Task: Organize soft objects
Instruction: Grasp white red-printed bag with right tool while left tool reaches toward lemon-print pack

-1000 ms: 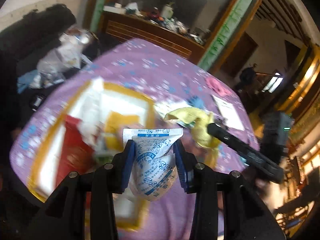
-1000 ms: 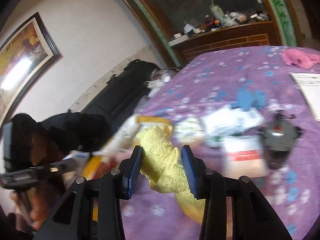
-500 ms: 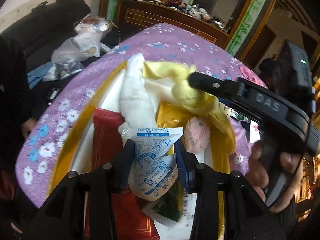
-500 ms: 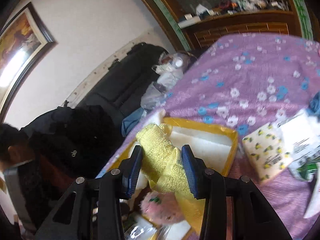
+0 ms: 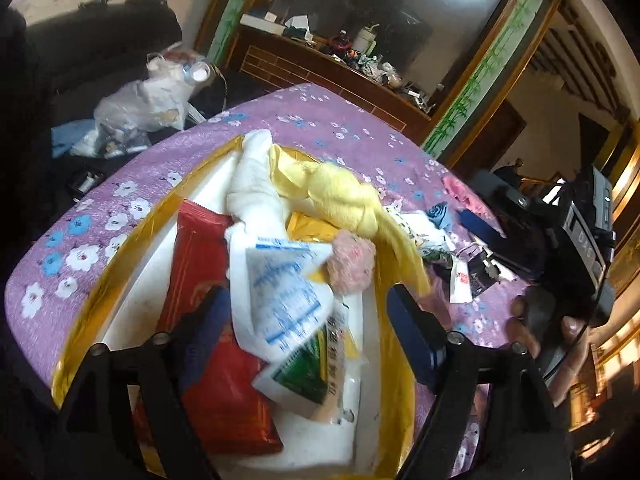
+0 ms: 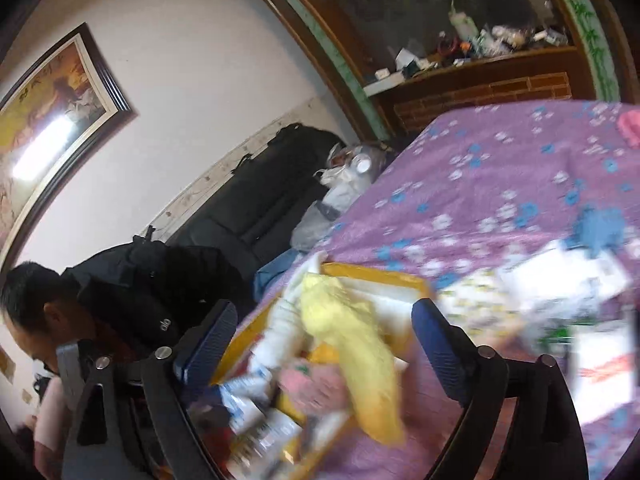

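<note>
The left gripper (image 5: 304,328) has just been opening its jaws, and now they stand wide apart with nothing pressed between the blue pads. Between them, but free, lies the white soft pouch with blue print (image 5: 280,300), a little blurred; it rests inside the shallow gold-rimmed tray with a white bottom (image 5: 132,248) on the purple tablecloth with white and blue flowers (image 5: 100,220). At 7 o'clock of the pouch lies a flat red foil packet (image 5: 200,280), and at 5 o'clock a white sachet with a green label (image 5: 308,368). At 2 o'clock, touching the pouch, sits a small fluffy pink toy (image 5: 352,264).

The right gripper (image 6: 320,340) has also just been opening its jaws; they are released and grasp nothing. The yellow terry cloth (image 6: 344,332) lies between the pads without contact; its upper part is on the pile in the tray and its lower end hangs over the tray's right rim. In the left view this cloth is at 12 o'clock of the pink toy, next to a rolled white towel (image 5: 256,188) at 10 o'clock.

A person in a dark jacket (image 6: 132,292) is at 9 o'clock in the right view. More packets lie blurred on the tablecloth at 3 o'clock.
</note>
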Action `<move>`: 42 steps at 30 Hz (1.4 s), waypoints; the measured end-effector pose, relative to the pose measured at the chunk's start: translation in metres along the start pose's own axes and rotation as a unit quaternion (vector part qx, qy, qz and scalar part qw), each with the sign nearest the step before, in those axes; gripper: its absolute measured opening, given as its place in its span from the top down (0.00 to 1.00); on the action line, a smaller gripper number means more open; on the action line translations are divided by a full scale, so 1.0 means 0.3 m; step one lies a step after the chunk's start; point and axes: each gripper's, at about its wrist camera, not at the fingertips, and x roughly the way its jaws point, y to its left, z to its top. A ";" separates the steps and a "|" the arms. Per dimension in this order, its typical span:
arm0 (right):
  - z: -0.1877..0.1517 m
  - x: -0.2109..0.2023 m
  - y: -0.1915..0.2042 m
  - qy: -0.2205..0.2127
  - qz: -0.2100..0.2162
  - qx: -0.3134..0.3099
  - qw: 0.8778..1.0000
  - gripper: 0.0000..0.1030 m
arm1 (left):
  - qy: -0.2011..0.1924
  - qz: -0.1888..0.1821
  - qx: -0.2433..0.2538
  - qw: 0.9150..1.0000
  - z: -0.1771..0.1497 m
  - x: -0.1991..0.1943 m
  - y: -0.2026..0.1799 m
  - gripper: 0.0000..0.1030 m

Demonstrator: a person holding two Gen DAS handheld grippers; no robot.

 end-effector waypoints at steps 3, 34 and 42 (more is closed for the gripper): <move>-0.024 -0.094 -0.078 -0.007 -0.023 0.003 1.000 0.12 | 0.000 0.026 0.019 0.999 -0.010 -0.004 -0.065 0.22; -0.122 -0.192 -0.354 0.055 -0.172 0.095 0.979 0.36 | 0.134 0.001 0.104 0.986 0.237 0.341 -0.511 0.22; -0.124 -0.210 -0.400 0.046 -0.176 0.119 0.976 0.65 | 0.182 0.071 0.139 0.971 0.365 0.668 -0.559 0.22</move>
